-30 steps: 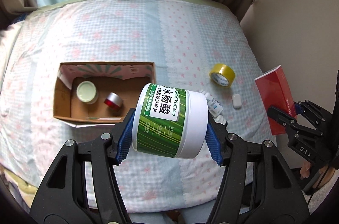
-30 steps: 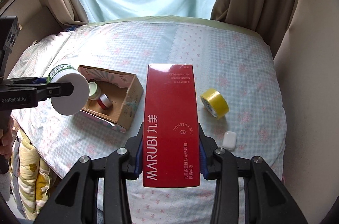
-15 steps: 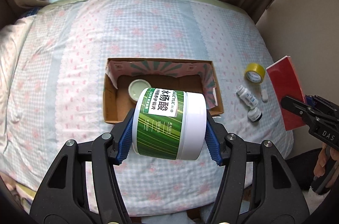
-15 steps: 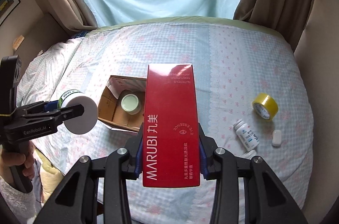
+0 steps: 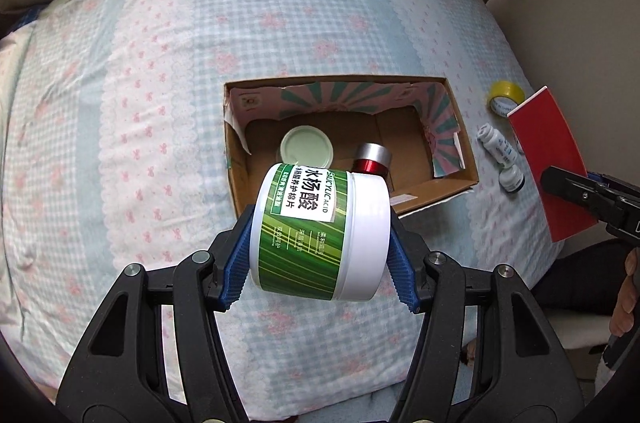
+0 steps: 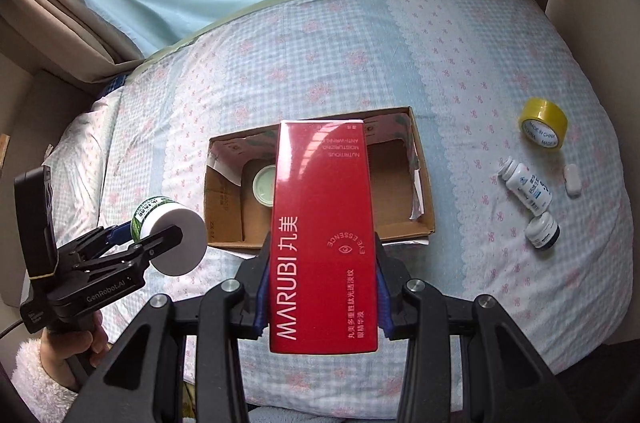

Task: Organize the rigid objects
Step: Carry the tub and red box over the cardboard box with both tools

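Observation:
My left gripper (image 5: 320, 259) is shut on a green and white jar (image 5: 320, 231), held on its side above the bed, just in front of the open cardboard box (image 5: 456, 179). The box holds a pale green lidded jar (image 5: 306, 147) and a red and silver cylinder (image 5: 370, 159). My right gripper (image 6: 322, 287) is shut on a red MARUBI box (image 6: 322, 223), held above the near side of the cardboard box (image 6: 424, 183). The left gripper and its jar (image 6: 174, 239) show at the left of the right wrist view; the red box (image 5: 548, 167) shows at the right of the left wrist view.
On the bedspread right of the box lie a yellow tape roll (image 6: 542, 129), a white pill bottle (image 6: 526, 185), a small dark-capped bottle (image 6: 542, 229) and a small white case (image 6: 572, 179). Curtains hang behind the bed. A wall runs along the right.
Both grippers have shifted relative to the bed, so the cardboard box now sits closer and more central in both views. Both keep hold of their loads.

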